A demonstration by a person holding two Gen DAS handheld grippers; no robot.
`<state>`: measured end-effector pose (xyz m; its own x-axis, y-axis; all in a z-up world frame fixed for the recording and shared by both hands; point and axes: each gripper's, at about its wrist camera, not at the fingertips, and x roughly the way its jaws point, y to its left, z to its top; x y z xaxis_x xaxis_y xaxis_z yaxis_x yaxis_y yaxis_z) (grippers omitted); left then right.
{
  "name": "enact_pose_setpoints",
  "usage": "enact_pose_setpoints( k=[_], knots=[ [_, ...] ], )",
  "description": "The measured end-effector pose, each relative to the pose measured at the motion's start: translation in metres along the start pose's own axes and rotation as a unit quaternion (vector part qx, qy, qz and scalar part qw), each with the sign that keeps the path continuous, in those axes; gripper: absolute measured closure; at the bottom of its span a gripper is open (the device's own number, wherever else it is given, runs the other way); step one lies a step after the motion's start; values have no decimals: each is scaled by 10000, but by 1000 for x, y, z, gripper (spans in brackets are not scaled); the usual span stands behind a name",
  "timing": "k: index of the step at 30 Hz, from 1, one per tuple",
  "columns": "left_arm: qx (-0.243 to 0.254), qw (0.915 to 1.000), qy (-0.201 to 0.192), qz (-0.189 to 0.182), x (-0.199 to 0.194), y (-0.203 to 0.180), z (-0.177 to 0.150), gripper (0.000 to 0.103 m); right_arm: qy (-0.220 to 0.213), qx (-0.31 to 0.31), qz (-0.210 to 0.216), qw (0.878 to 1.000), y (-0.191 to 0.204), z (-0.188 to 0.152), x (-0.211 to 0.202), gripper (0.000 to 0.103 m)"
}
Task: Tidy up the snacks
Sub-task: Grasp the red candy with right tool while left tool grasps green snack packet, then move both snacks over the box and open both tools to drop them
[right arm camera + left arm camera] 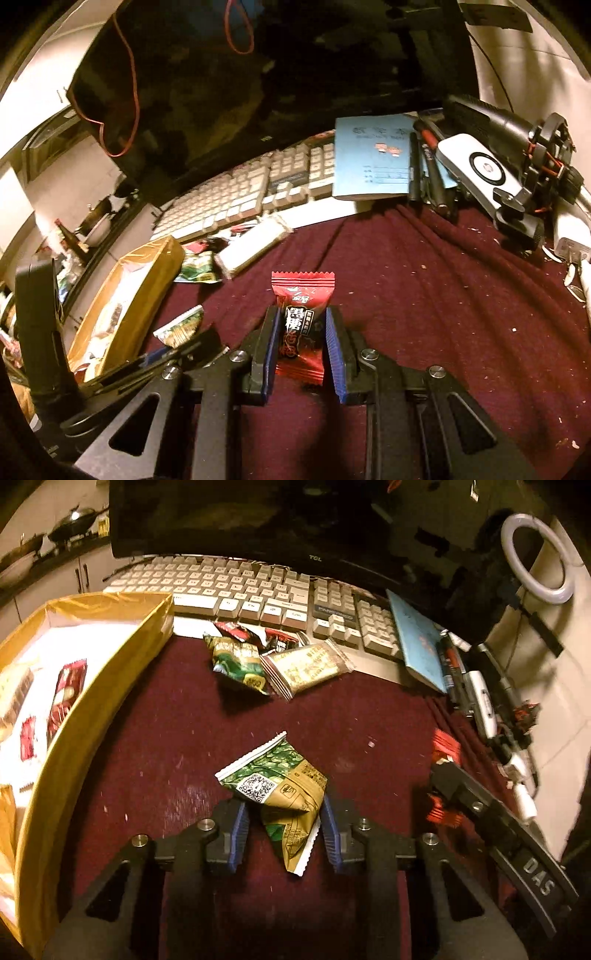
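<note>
On the counter's maroon cloth (177,716), the left gripper (284,830) has a green snack packet (280,786) between its jaws, barely pinched. The right gripper (301,347) clamps a red candy packet (301,317). Both look like pick-ups; next, each must carry to the yellow box (110,672) at ten o'clock.

keyboard (236,590): landmark, beige keys, lies across the desk | monitor (229,517): dark screen, just behind keyboard | blue notebook (421,642): overlaps keyboard's right end | pens (452,668): just right of notebook, beyond keyboard | ring light (537,555): well right of keyboard, behind | maroon cloth (166,720): spread in front of keyboard
</note>
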<state>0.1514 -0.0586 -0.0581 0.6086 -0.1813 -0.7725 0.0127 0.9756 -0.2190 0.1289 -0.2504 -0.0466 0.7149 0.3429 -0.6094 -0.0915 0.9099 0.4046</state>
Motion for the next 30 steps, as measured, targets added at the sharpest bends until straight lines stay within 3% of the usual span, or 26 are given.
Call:
enact_pose_setpoints(
  k=[7,14,17,18,24,28,30],
  knots=[
    [-186,9995,-42,-268,-21,11,-14,71,129,-551,128,9983,20,-5,5,78],
    [-404,9977,-401,-362,-69,43,-18,71,263,-854,160,9959,30,-7,8,78],
    [-557,9962,-613,-284,-94,67,-12,71,246,-839,447,9952,43,-7,4,78],
    [-622,9957,-649,-231,-101,78,-8,71,303,-803,695,9939,52,-6,3,78],
    [-925,9932,-703,-63,-120,142,9,71,602,-1300,1242,9819,123,-1,19,78],
    [-1168,9921,-445,-54,-112,183,18,71,819,-1683,1418,9720,171,3,38,78],
    [-1289,9909,-372,-81,-109,198,21,71,934,-1895,1294,9688,194,6,52,78]
  ],
)
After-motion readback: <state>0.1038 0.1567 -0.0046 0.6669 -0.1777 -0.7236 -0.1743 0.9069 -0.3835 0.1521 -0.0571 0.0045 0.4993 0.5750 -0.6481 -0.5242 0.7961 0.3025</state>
